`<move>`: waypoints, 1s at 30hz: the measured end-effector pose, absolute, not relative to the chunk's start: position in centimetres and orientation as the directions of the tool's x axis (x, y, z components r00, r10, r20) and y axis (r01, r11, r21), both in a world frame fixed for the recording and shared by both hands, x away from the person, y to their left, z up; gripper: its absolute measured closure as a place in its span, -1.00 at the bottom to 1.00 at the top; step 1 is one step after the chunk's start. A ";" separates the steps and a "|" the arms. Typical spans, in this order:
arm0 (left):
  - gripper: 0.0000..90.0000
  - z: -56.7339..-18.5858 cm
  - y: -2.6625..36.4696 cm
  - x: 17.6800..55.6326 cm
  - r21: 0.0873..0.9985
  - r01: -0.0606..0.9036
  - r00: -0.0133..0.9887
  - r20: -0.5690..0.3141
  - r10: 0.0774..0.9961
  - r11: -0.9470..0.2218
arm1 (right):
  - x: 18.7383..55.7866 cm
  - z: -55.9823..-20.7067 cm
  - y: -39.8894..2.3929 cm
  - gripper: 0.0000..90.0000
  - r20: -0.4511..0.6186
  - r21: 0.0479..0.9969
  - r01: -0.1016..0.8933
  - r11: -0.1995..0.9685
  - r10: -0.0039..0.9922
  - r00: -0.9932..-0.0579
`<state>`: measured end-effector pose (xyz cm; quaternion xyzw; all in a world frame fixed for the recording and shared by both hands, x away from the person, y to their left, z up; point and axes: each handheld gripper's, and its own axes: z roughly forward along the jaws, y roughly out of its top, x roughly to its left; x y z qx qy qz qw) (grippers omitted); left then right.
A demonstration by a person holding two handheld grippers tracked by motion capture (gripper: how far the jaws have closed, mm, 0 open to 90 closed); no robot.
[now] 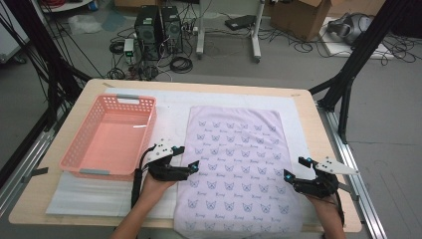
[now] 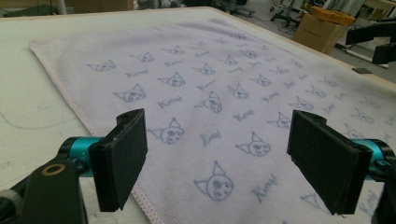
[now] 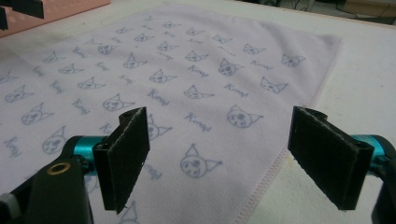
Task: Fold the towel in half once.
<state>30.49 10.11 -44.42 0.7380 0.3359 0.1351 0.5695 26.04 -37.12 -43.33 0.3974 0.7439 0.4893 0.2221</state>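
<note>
Basket (image 1: 110, 134) just left of towel (image 1: 239, 164), tongs (image 1: 186, 158) apart.

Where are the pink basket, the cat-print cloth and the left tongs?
Pink plastic basket (image 1: 144, 127), high view, right wall.
Lilac cat-print cloth (image 1: 239, 149), high view, middle.
Left tongs (image 1: 186, 157), high view, between the open tips.

Repeated "Kuromi"-like script on towel (image 2: 224, 93)
</note>
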 end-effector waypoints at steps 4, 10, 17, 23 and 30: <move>-0.54 -44.4 10.1 30.5 0.929 0.348 0.736 -0.189 0.650 -0.123 | 26.1 -43.4 -37.2 -0.57 0.065 0.902 0.381 0.203 0.809 -0.584; -0.53 -44.4 10.2 30.8 0.924 0.365 0.726 -0.207 0.656 -0.113 | 26.3 -43.6 -37.0 -0.57 0.069 0.898 0.388 0.208 0.805 -0.590; -0.51 -43.9 10.4 32.2 0.918 0.390 0.688 -0.236 0.686 -0.075 | 26.9 -43.5 -37.3 -0.57 0.086 0.898 0.395 0.194 0.803 -0.590; -0.48 -43.4 9.9 33.8 0.901 0.424 0.661 -0.241 0.711 -0.088 | 27.9 -43.2 -37.3 -0.57 0.092 0.896 0.402 0.187 0.809 -0.581; -0.46 -42.4 8.8 36.3 0.893 0.438 0.637 -0.226 0.737 -0.105 | 29.8 -42.9 -36.9 -0.57 0.085 0.881 0.426 0.206 0.816 -0.572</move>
